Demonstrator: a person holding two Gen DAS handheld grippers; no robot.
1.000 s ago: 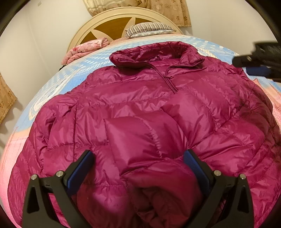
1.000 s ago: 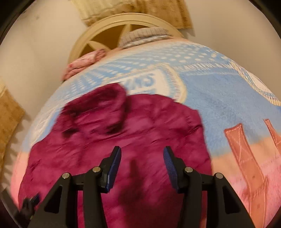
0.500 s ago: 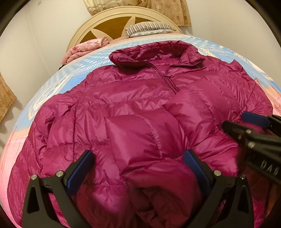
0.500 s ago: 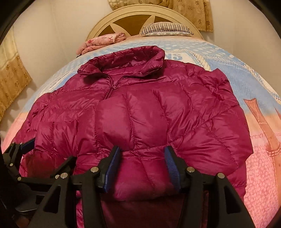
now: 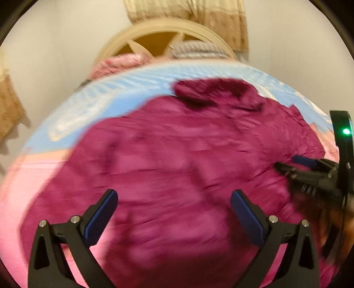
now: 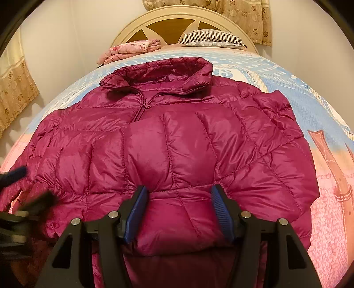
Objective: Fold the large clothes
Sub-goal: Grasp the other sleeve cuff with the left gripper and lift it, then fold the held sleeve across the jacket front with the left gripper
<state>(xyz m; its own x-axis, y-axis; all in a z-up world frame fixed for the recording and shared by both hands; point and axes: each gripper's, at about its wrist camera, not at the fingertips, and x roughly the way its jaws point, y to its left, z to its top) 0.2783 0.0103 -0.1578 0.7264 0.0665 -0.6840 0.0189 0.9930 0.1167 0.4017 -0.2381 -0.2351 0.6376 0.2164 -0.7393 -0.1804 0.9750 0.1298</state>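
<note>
A magenta puffer jacket (image 6: 177, 137) lies front up on the bed, collar (image 6: 159, 73) toward the headboard, with a sleeve folded across its chest. My right gripper (image 6: 178, 190) is low over the near hem. Its jaws are opening and puffy jacket fabric bulges between the blue pads (image 6: 138, 208) without being pinched. In the blurred left wrist view, my left gripper (image 5: 173, 195) hovers wide open above the jacket (image 5: 177, 155) with nothing gripped. The right gripper (image 5: 287, 165) shows at that view's right edge, and the left gripper (image 6: 20, 183) is a blur at the right wrist view's left edge.
The jacket rests on a blue and pink bedspread (image 6: 320, 124). A folded pink blanket (image 6: 132, 49) and a striped pillow (image 6: 212, 38) lie by the cream headboard (image 6: 183, 15). Patterned curtains (image 6: 15, 88) hang on the left and behind the bed.
My left gripper has lifted and drawn away from the folded sleeve that lay between its jaws, blurring its view. The right gripper came down onto the hem, then stayed while its jaws widened.
</note>
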